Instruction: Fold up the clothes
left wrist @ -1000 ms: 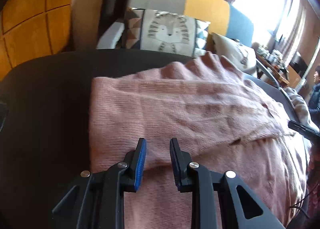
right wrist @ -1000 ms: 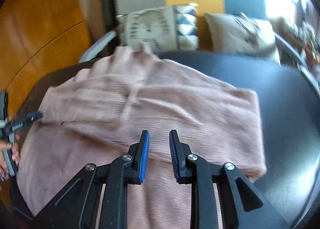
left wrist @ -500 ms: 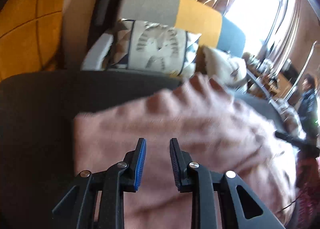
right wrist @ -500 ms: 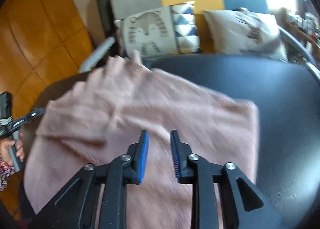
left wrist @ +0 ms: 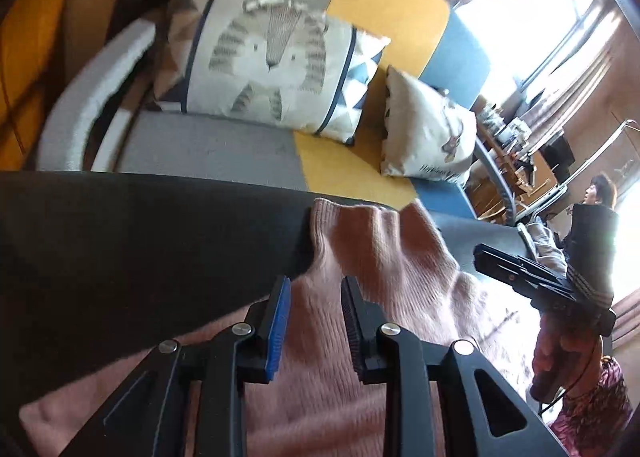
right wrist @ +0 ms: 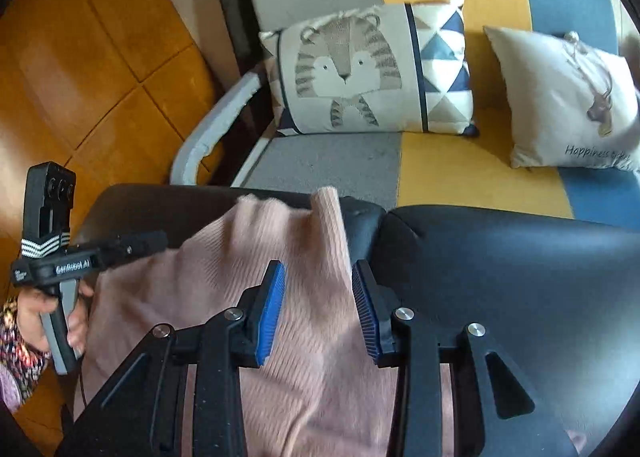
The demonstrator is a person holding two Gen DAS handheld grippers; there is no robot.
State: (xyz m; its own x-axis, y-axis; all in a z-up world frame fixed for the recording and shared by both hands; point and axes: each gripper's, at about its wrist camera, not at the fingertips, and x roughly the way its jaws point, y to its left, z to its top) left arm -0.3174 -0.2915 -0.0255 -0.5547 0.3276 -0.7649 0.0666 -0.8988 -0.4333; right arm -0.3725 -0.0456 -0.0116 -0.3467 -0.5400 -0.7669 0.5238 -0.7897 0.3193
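pink sweater partly hidden behind right gripper

Both tools advanced toward far sweater edge; sofa nearer.

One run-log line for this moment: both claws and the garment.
left claw: open over pink sweater | right claw: jaws just been opening, nothing clamped between them | sweater: lying on black table
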